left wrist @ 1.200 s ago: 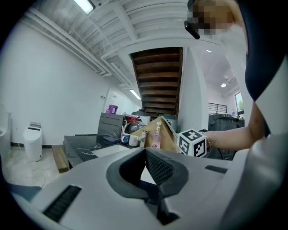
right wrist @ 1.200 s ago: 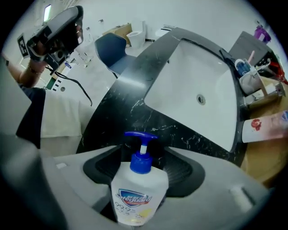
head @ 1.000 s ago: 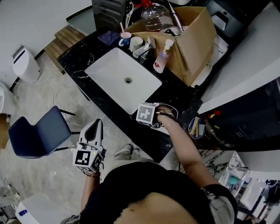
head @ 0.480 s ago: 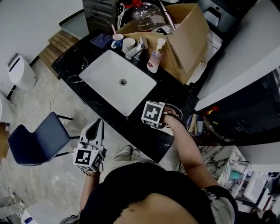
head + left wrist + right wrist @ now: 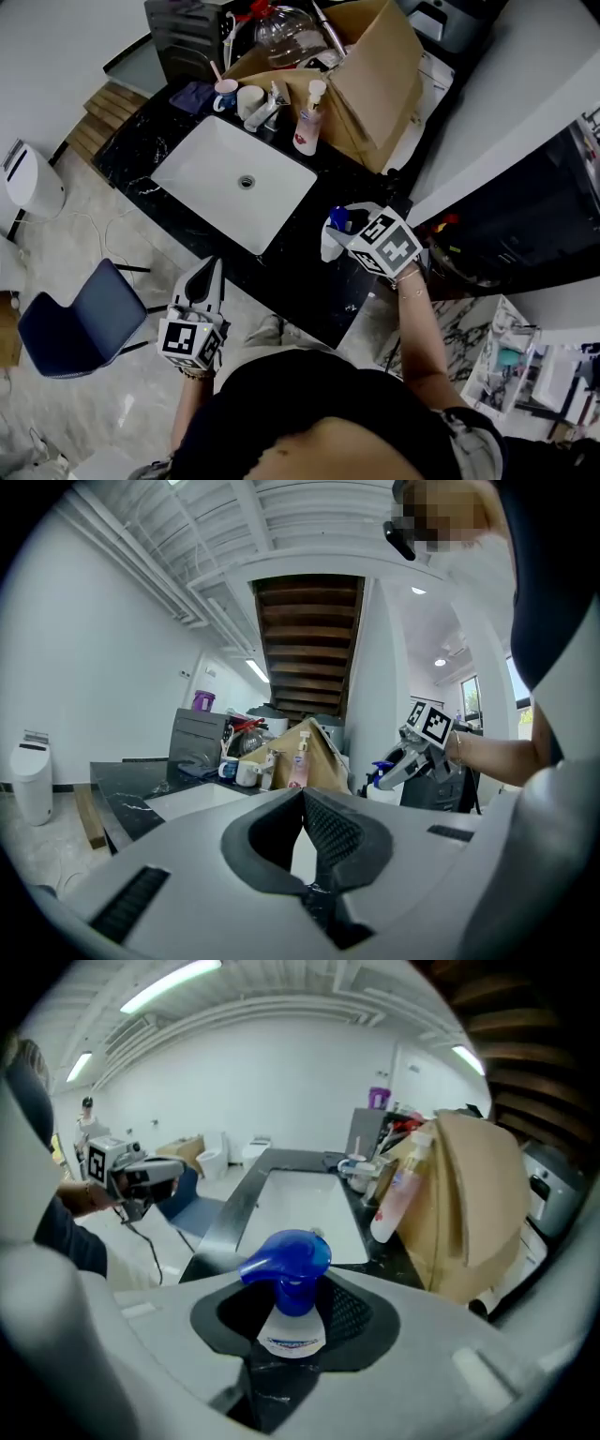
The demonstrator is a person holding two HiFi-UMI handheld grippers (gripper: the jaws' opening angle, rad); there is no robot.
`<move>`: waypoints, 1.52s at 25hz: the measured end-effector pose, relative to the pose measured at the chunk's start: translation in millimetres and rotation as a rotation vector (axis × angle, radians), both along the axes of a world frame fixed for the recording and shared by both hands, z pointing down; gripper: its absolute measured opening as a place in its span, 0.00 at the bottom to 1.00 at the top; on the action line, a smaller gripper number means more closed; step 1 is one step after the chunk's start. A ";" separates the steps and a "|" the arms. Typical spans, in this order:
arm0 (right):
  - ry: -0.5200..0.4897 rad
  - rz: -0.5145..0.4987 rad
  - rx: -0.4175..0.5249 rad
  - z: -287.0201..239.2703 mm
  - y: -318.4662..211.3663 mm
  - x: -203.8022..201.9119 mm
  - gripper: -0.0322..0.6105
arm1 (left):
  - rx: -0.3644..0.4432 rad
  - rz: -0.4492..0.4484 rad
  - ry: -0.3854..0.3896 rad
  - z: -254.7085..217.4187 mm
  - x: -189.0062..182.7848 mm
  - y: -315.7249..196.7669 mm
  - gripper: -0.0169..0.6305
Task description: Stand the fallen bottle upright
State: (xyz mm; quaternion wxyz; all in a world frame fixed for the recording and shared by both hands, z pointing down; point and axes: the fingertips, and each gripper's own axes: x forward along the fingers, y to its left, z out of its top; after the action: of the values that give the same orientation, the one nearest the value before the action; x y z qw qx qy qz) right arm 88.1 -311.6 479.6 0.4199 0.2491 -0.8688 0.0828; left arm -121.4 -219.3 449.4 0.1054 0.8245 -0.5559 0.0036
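The bottle (image 5: pixel 330 246) is white with a blue pump top. It hangs tilted in the air above the right end of the black counter (image 5: pixel 309 281). My right gripper (image 5: pixel 342 230) is shut on its neck. In the right gripper view the blue top (image 5: pixel 286 1255) sticks out just past the pads, with the white neck (image 5: pixel 292 1330) clamped between them. The left gripper view shows the right gripper (image 5: pixel 398 771) and the bottle (image 5: pixel 384 780) at the right, off the counter. My left gripper (image 5: pixel 204 277) is in front of the counter with its jaws together and nothing in them, as its own view (image 5: pixel 305 808) shows.
A white sink (image 5: pixel 234 183) is set in the counter. Behind it stand a pink pump bottle (image 5: pixel 305 131), cups (image 5: pixel 248 98) and an open cardboard box (image 5: pixel 370 75). A blue chair (image 5: pixel 70 319) stands on the floor at the left, and a white bin (image 5: pixel 23 178) farther left.
My right gripper has risen off the counter with the bottle and turned, so the blue top now shows. The left gripper has barely shifted. The head view has swung slightly.
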 end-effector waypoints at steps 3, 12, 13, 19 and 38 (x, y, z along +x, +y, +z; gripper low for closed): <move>-0.150 0.175 0.111 -4.5 -12.4 13.4 0.27 | 0.009 0.025 -0.003 -2.9 9.0 -4.9 0.03; -0.330 0.450 0.358 -9.4 -10.8 24.3 0.27 | 0.002 0.040 -0.014 -4.7 13.4 -8.0 0.03; -0.334 0.457 0.353 -9.3 -12.2 24.0 0.27 | 0.000 0.038 -0.016 -5.2 12.9 -7.7 0.03; -0.344 0.477 0.339 -8.3 -22.3 27.1 0.27 | 0.003 0.028 -0.021 -2.3 8.6 -6.5 0.03; -0.323 0.409 0.421 -17.7 -5.6 18.3 0.41 | 0.006 0.032 -0.018 -4.8 8.7 -6.2 0.03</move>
State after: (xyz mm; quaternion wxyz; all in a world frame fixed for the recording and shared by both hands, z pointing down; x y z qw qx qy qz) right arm 106.4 -317.3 461.9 0.1906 0.4831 -0.8543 0.0224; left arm -112.7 -225.6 444.7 0.0979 0.8337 -0.5434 0.0112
